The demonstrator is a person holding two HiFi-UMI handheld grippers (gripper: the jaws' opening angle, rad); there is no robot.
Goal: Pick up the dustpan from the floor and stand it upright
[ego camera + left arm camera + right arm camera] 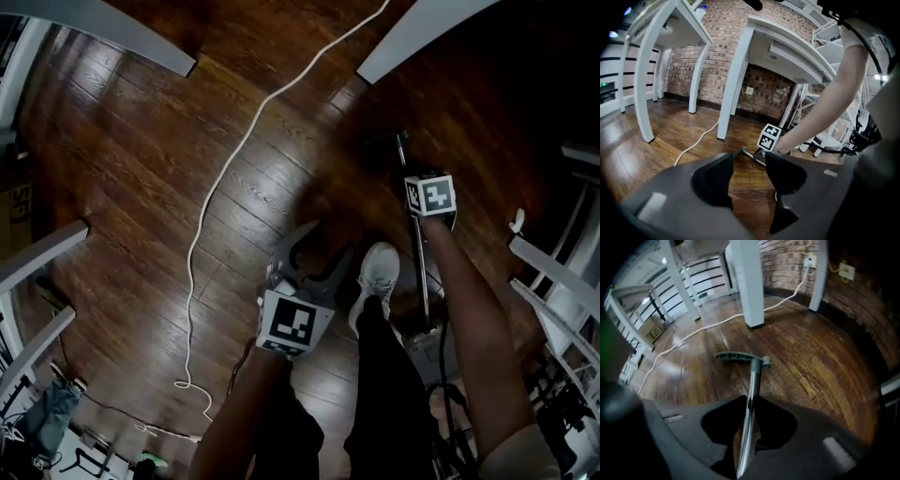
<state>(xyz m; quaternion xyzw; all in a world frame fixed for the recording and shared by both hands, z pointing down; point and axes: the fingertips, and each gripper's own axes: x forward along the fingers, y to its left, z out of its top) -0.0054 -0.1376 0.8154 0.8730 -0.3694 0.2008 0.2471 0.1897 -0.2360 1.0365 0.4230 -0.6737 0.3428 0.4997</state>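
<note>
Right claw (749, 405) is shut tight on the thin, shiny metal pole (752, 380) of the long dustpan (423, 281). The dustpan lies flat on the dark wooden floor (811, 357). Its grey plastic handle (739, 357) sits just past the claw and points at a white desk leg (750, 282), not far from the floor's edge by the brick wall. The pan end seems to be back behind the claw, near the person's white shoe (377, 272).

Left claw (748, 161) is open and holds nothing. It hangs over the floor close by.

The pole is smooth and skinny, so I think it could slip or spin in the claw on the way up. The pan end could then swing and bump the shoe. The dustpan could also tip over if it is set down crooked.
</note>
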